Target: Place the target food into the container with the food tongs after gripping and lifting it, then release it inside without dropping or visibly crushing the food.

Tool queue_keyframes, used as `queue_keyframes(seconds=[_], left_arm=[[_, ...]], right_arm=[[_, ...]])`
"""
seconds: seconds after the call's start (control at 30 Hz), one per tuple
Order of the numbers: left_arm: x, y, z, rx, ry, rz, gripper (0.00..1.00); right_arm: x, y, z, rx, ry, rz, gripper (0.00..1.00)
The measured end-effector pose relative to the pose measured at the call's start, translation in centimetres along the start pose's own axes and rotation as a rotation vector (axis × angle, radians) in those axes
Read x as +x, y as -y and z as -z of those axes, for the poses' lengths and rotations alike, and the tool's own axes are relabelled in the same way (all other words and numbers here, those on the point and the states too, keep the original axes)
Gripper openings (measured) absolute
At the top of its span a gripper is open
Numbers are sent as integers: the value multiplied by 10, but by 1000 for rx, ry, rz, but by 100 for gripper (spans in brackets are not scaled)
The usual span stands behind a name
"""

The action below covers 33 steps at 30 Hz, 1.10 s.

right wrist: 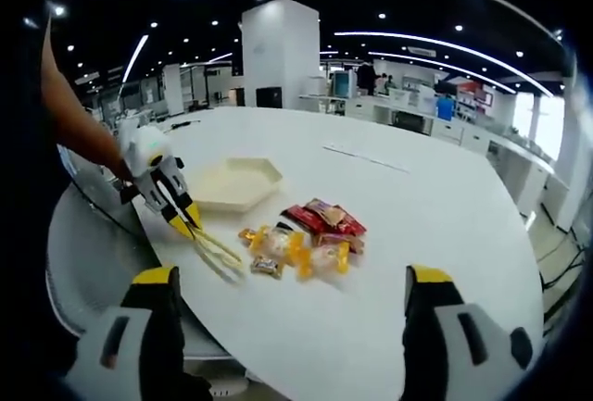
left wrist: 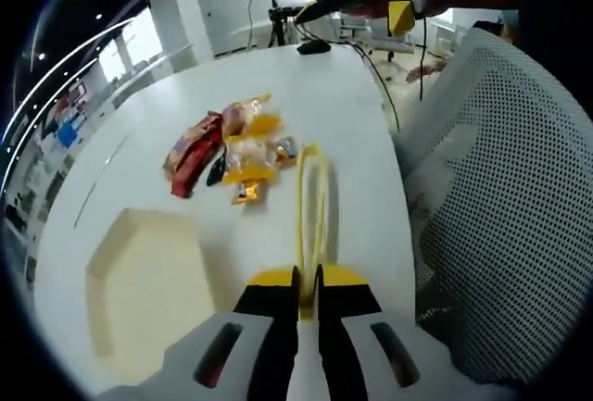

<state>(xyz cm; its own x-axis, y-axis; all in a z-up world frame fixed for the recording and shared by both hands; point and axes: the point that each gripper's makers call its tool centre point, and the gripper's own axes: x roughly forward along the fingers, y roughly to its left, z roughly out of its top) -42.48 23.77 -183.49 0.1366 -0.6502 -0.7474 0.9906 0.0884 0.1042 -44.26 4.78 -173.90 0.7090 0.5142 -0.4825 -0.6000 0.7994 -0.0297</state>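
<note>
Left hand-held gripper (left wrist: pixel 307 301): jaws clamped on the yellow tongs (left wrist: pixel 311 206), whose tips lie just beside the snacks.
Right hand-held gripper (right wrist: pixel 289 301): jaws wide apart, holding nothing.
Snack packets (right wrist: pixel 306 236): heaped mid-worktop (right wrist: pixel 417 225).
Container (right wrist: pixel 233 184): cream hexagonal tray, near the pile on its left, apart from it.
Mesh chair (left wrist: pixel 500 197): right of the worktop.

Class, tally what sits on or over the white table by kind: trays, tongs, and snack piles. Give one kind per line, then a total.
Cream hexagonal tray: 1
Yellow food tongs, held shut in the left gripper: 1
Pile of wrapped snacks, red and yellow packets, too overlapped to count singly: 1
Total: 3
</note>
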Motion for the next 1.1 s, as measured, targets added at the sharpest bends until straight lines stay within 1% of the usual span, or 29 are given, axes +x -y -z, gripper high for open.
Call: queue_keyframes(seconds=[0.1, 0.23, 0.4, 0.5, 0.63, 0.73, 0.8, 0.87, 1.03, 1.1], left_arm=[[-6, -2, -7, -35, 25, 11, 1], [-14, -5, -13, -45, 35, 32, 1], [-31, -12, -22, -89, 73, 51, 1], [-42, -16, -27, -97, 84, 57, 1], [-59, -21, -35, -85, 101, 72, 1], [-76, -25, -46, -59, 112, 83, 1], [-86, -28, -54, -57, 126, 85, 1], [-93, -31, -59, -52, 130, 83, 1], [-115, -39, -75, -43, 154, 84, 1], [-123, -40, -81, -41, 160, 84, 1]], right_arm=[[0, 0, 1, -8, -14, -5, 100], [-1, 2, -2, -4, -6, -6, 100], [-2, 3, -9, -8, 3, -8, 100], [-2, 3, -13, -11, 11, -15, 100], [-1, 3, -24, -12, 20, -28, 100], [0, -2, -41, -15, 52, -60, 99], [2, -7, -51, -32, 62, -83, 99], [3, -10, -58, -51, 70, -98, 99], [6, -21, -86, -77, 106, -146, 99], [5, -27, -98, -90, 123, -178, 95]])
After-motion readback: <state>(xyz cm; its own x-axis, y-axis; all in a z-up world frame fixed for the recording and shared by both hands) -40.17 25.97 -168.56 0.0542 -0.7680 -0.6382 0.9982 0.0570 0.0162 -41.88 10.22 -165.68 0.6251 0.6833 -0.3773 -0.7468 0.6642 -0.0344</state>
